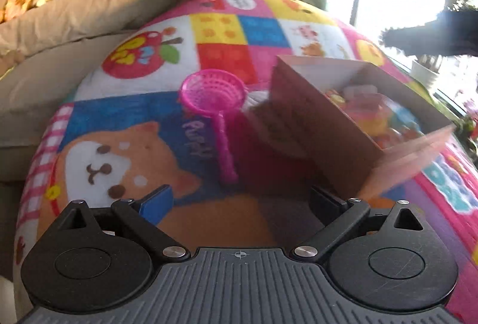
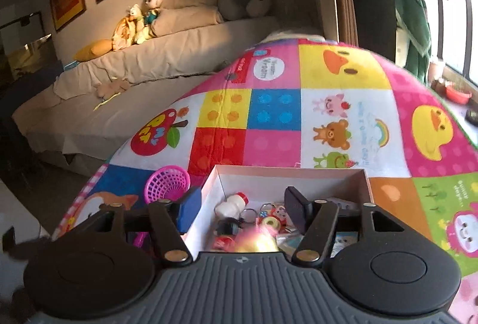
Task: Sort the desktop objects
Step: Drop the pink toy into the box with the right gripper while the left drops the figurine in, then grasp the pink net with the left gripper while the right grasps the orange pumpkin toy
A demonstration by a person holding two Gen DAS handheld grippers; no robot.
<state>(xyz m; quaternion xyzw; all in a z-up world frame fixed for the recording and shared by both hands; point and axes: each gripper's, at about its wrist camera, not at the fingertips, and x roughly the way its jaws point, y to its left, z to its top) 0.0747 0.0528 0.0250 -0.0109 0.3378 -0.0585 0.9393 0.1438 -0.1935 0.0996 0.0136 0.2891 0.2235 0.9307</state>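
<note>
Now we hold both grippers over a bright patchwork mat [image 2: 343, 111] spread on the table. Our left gripper [image 1: 242, 201] has its jaws spread wide with nothing between them, and it points at a pink toy strainer [image 1: 213, 98] lying on the mat, handle toward us, just beside a cardboard box [image 1: 313, 126]. Our right gripper [image 2: 243, 210] hangs over that box, jaws partly apart and gripping nothing. A blurred yellow thing [image 2: 257, 243] shows below them, over the box; we cannot tell what it is. Inside the box lie small toys: a little white bottle with a red cap [image 2: 231, 204], key rings and other bright bits. A sofa [image 2: 149, 61] with stuffed toys stands behind the table.
</note>
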